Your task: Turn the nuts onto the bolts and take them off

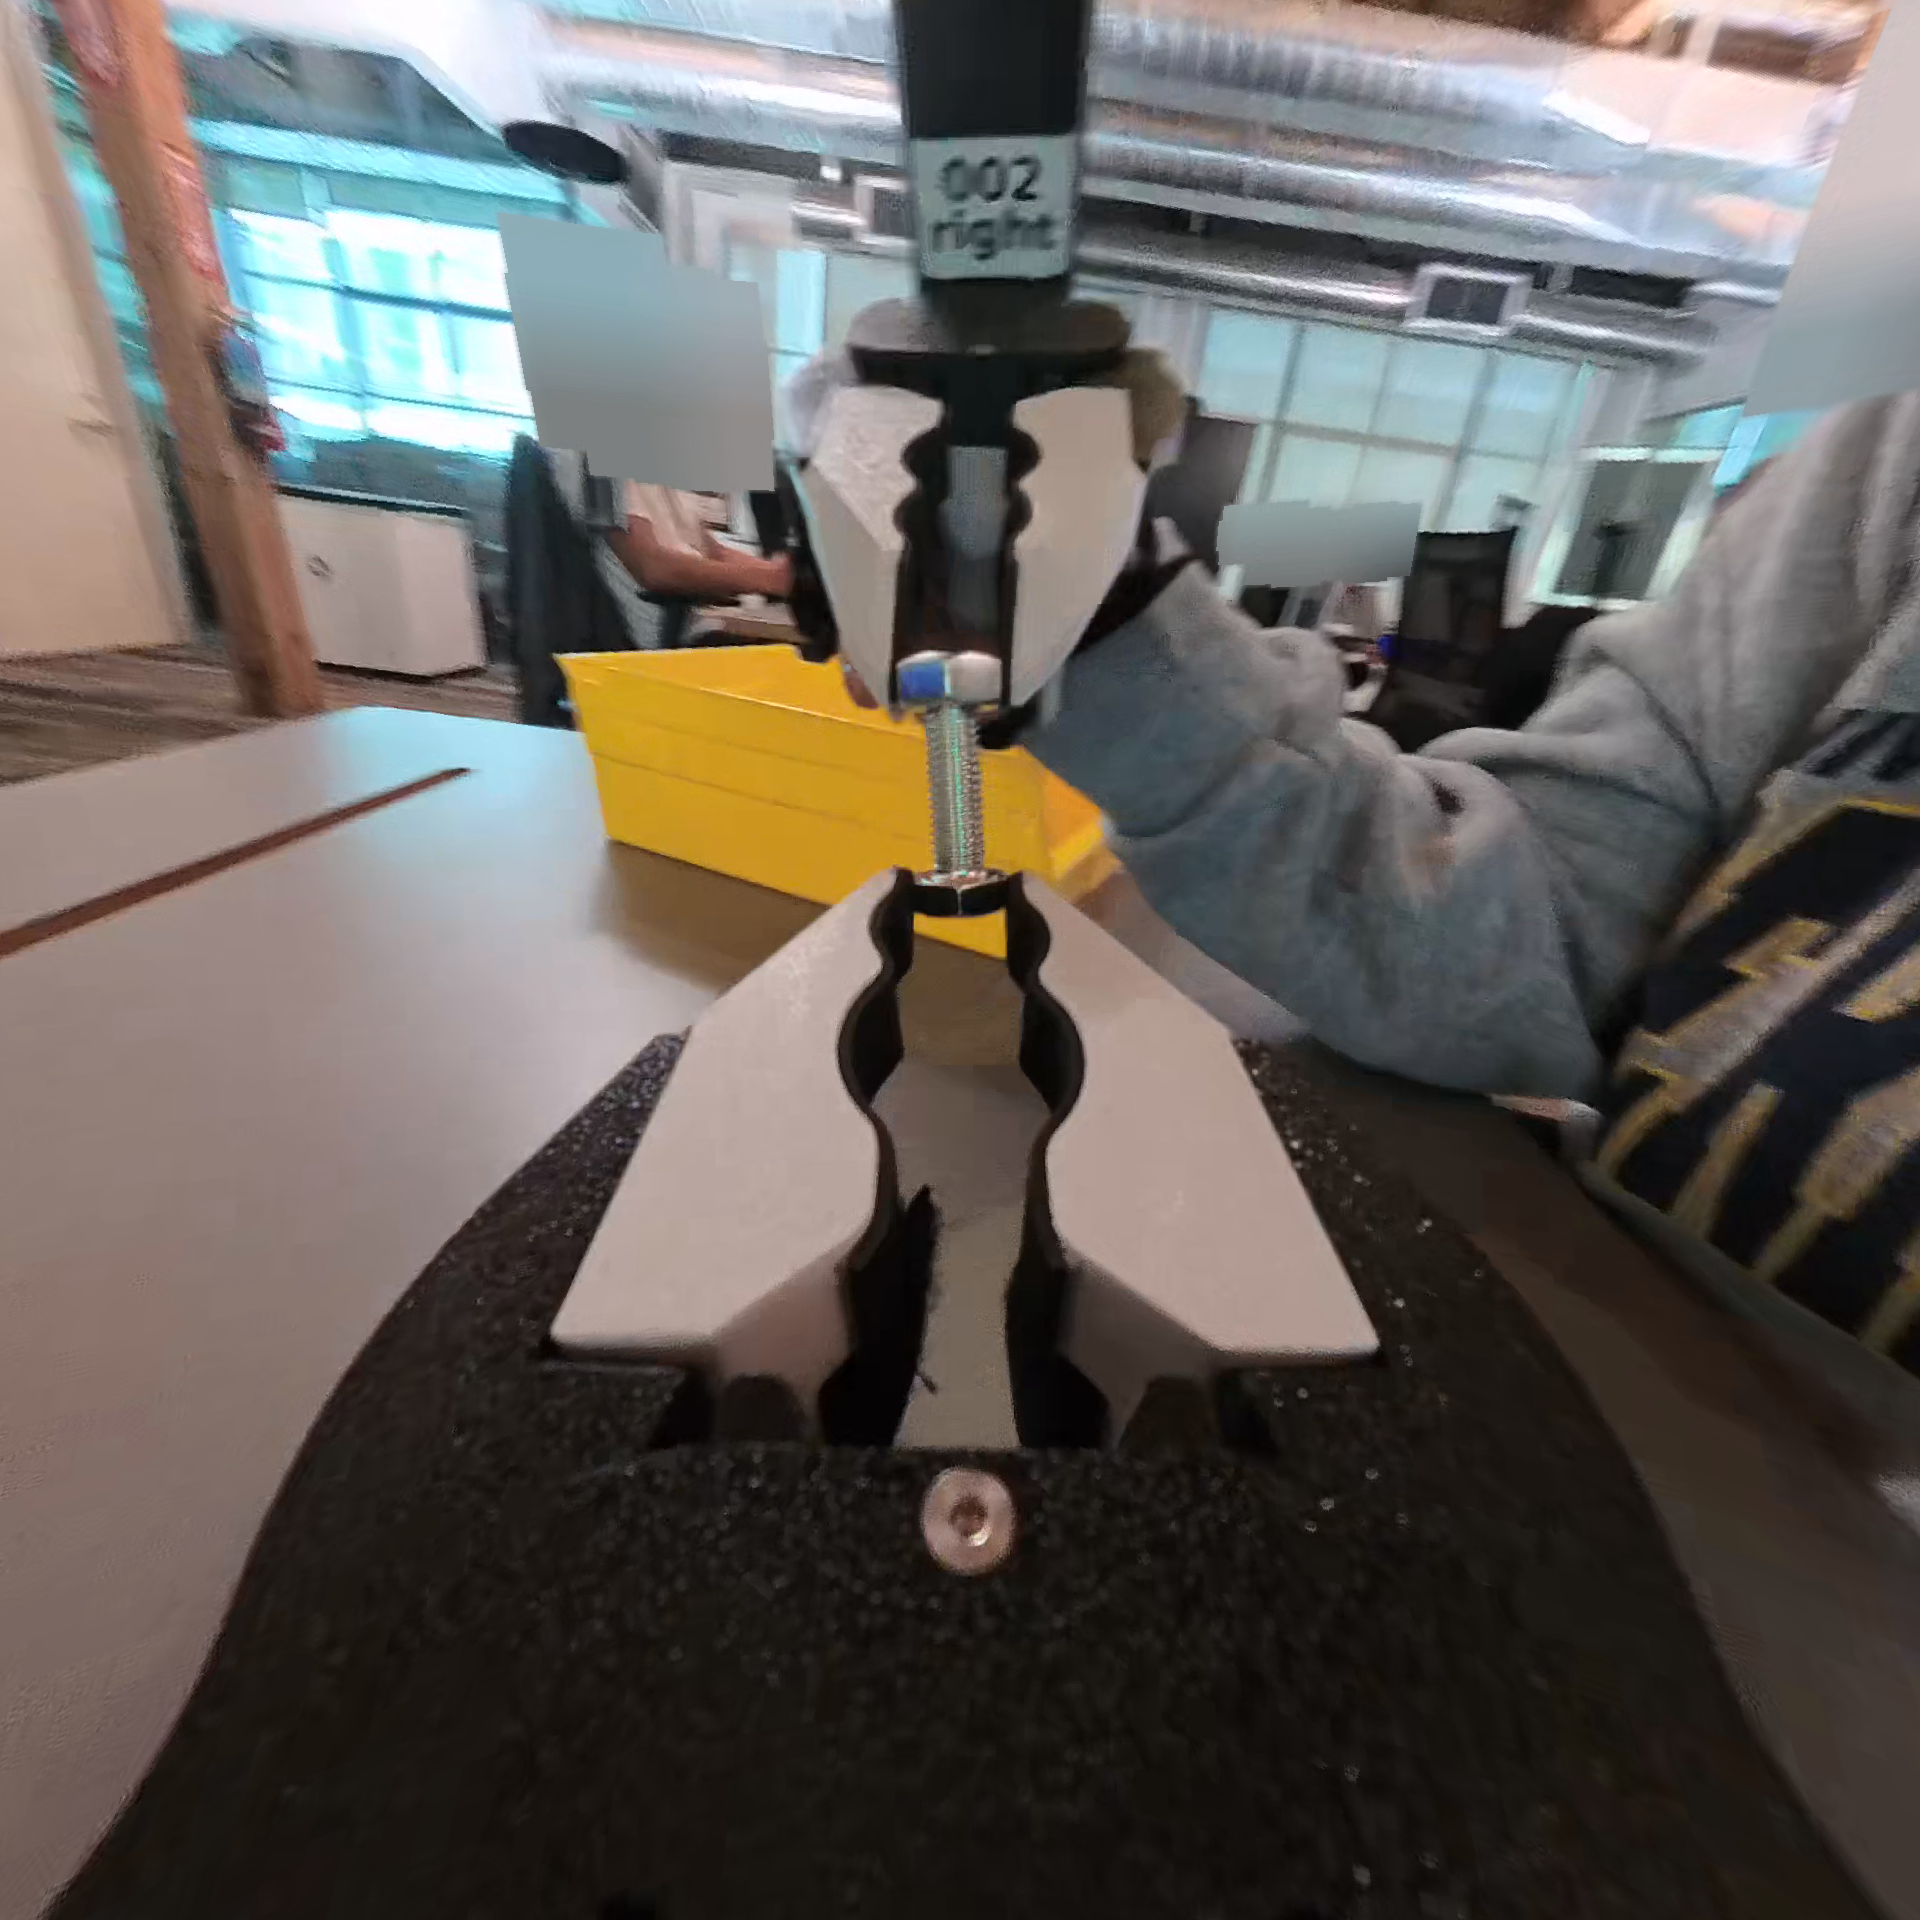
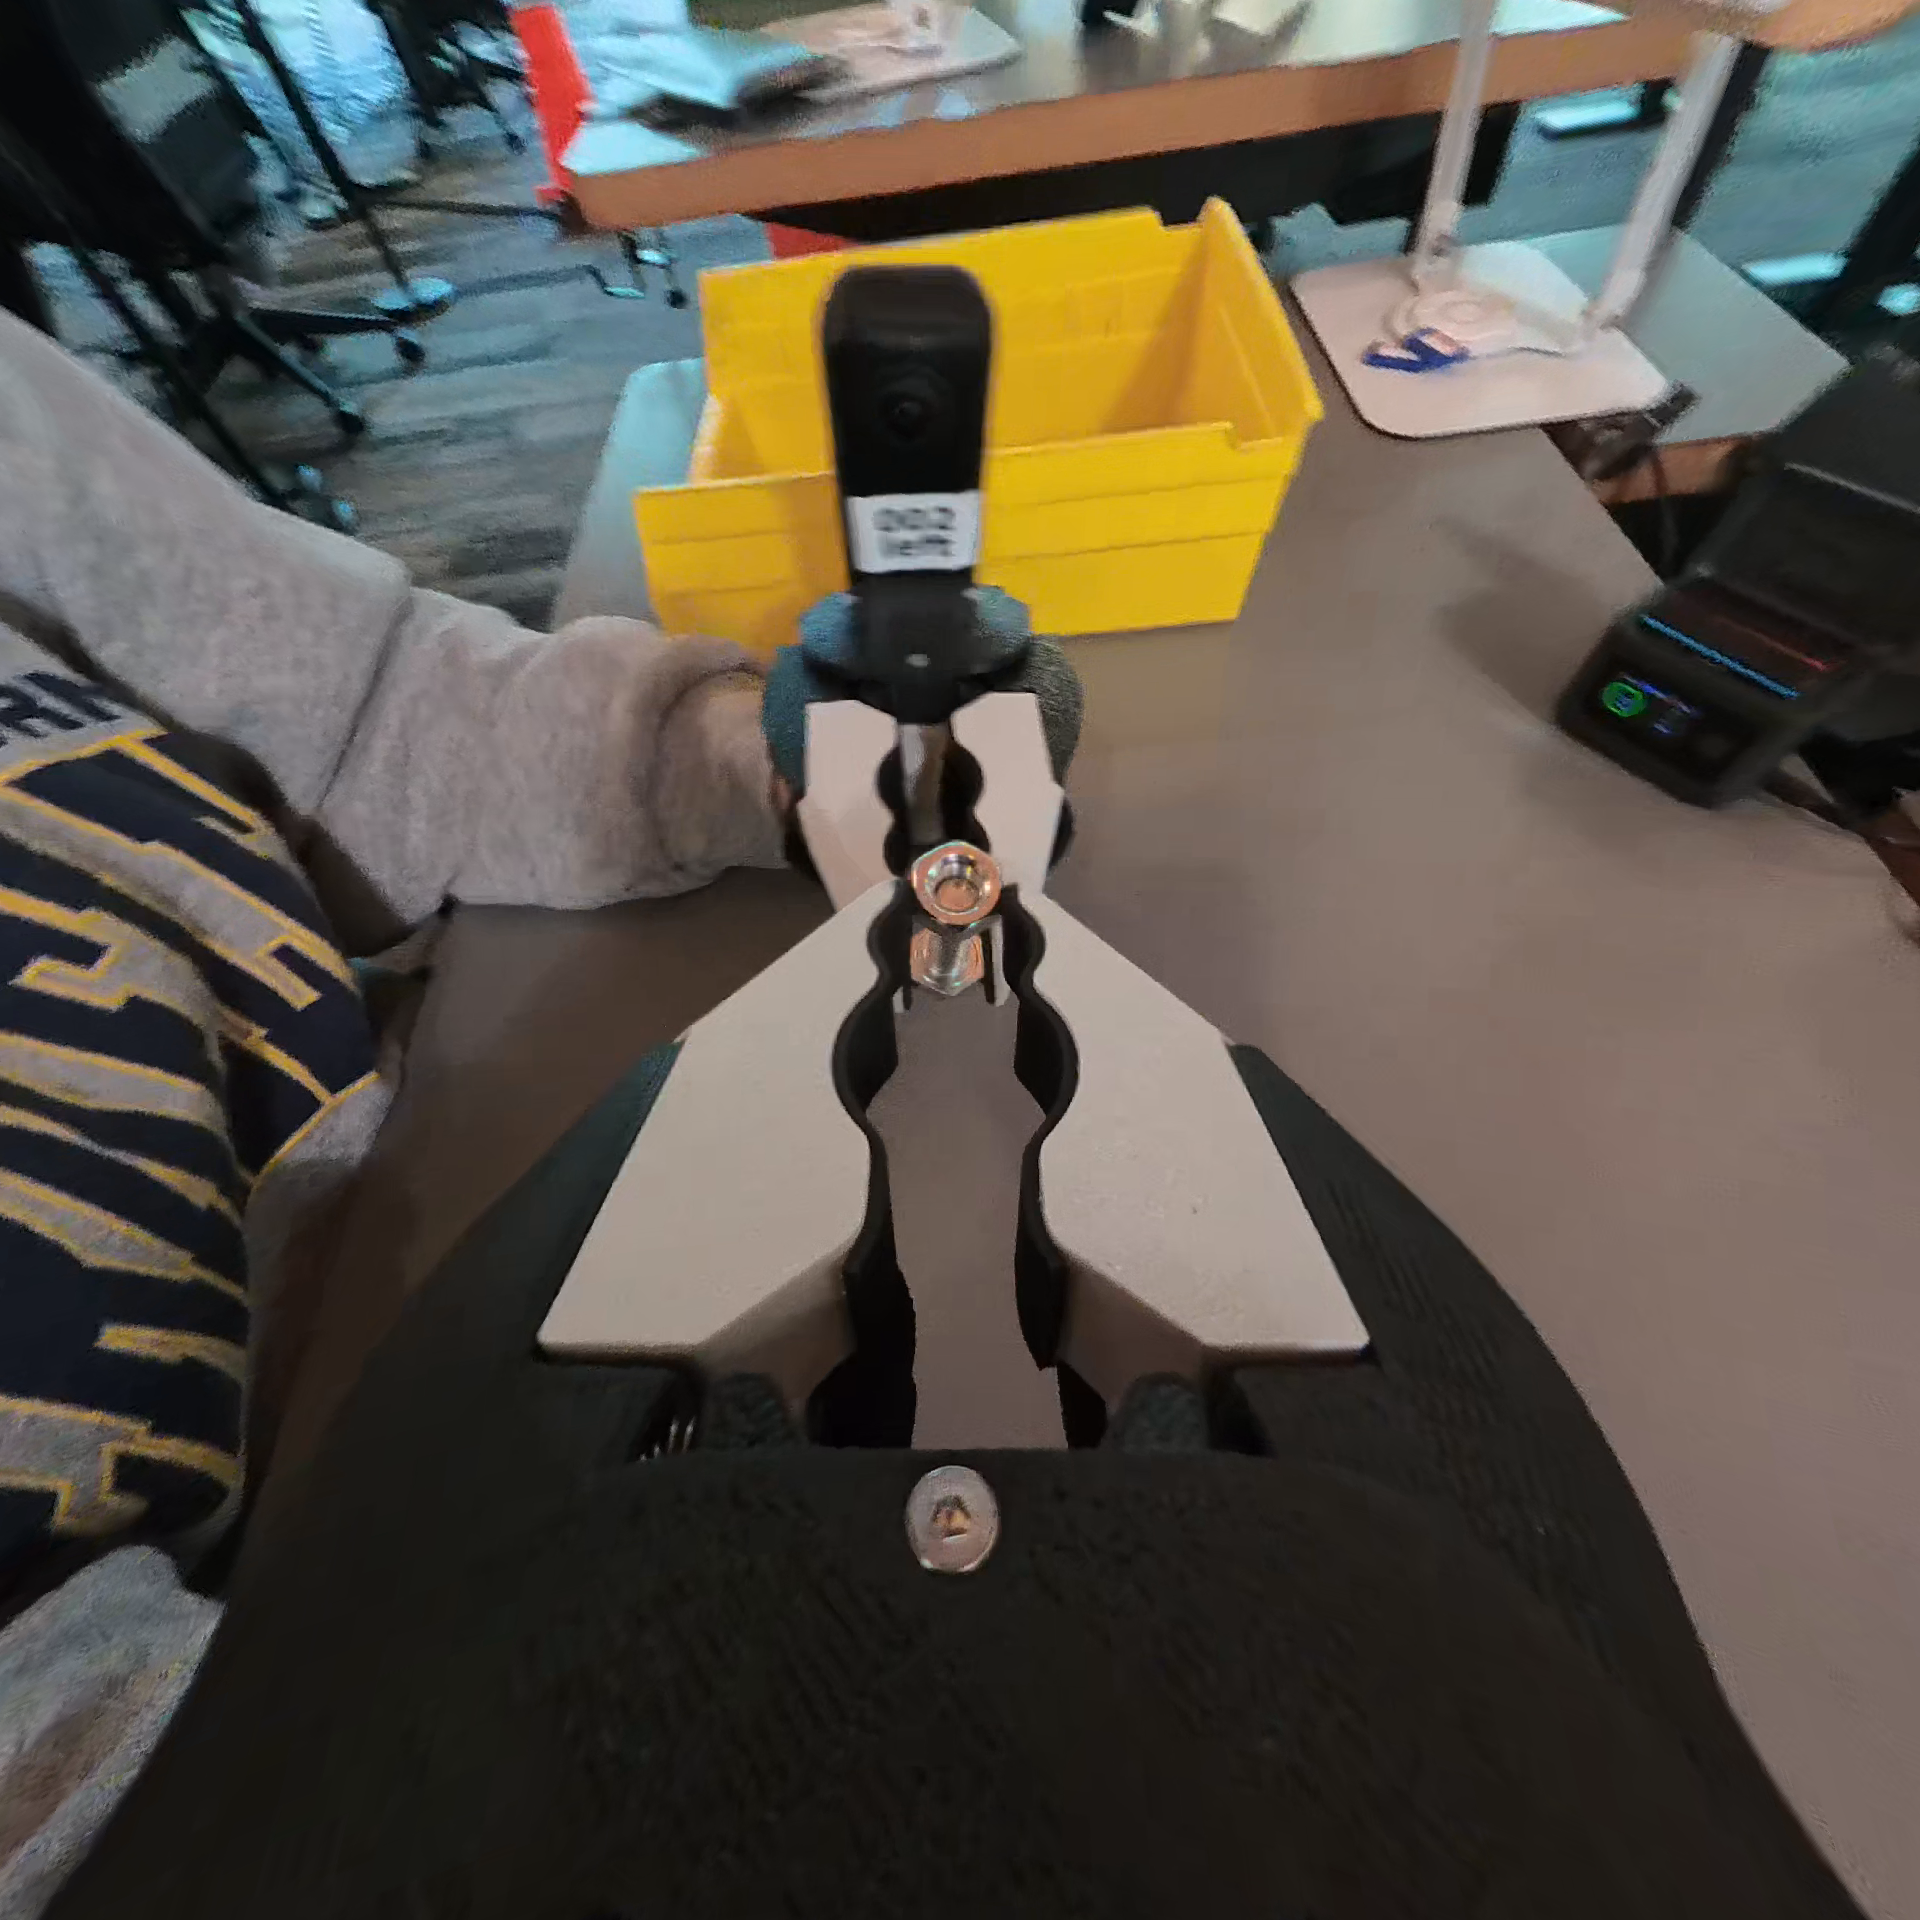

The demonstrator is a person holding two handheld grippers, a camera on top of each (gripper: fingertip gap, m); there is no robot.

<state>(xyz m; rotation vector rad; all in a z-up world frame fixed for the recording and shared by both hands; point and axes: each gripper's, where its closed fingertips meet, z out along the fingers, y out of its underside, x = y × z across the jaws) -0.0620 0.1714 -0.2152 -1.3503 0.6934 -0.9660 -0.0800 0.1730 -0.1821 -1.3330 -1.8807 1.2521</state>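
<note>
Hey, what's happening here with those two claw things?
A person in a grey sweatshirt holds a two-finger gripper in each hand, working above a table. The right gripper is clamped on the head of a silver bolt. The left gripper pinches a hex nut sitting at the tip of the bolt's thread, far from the head. A yellow bin stands behind them.

Two grippers tip to tip

The left gripper (image 1: 958,896) and right gripper (image 2: 951,904) faced each other above the table, fingertips nearly meeting, each closed narrowly at its tips; grey-sleeved arms (image 1: 1403,831) reached in behind them.
</note>
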